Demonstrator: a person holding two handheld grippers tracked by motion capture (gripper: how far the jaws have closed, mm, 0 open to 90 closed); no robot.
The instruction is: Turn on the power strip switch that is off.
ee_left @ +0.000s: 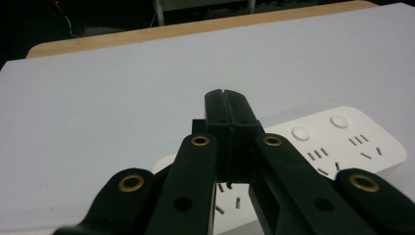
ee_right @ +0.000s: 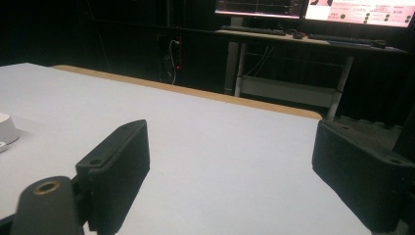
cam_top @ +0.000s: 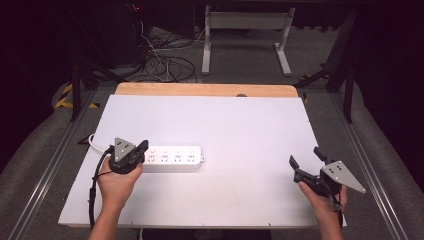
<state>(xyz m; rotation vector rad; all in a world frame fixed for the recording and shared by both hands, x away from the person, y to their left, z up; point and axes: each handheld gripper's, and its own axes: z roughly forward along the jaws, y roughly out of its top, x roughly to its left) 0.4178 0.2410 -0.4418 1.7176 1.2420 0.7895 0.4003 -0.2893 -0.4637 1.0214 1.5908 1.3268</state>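
High view, desk: a white desk [cam_top: 240, 130] with a wooden strip along its far edge; beyond it a dark floor with tangled cables and a white frame, hard to make out.
High view, power strip: a white power strip [cam_top: 175, 158] lies flat, left of the desk's middle; its left end is hidden under the left claw [cam_top: 143, 148], and its cable shows as a short white loop at the desk's left edge.
High view, right claw: the right claw [cam_top: 305, 161] sits near the desk's right edge, well apart from the power strip; forearms are cut off at the bottom.
Left gripper view, left claw: clenched, the two black pads pressed together with nothing between them, over the near end of the power strip [ee_left: 342, 142]; whether they touch it cannot be told. The arms cover the nearest sockets.
Right gripper view, right claw: released, jaws wide apart over bare desk [ee_right: 220, 161]; both jaws are cut off by the frame. A white rounded end [ee_right: 7, 128], cropped at the left edge, is too little to identify.
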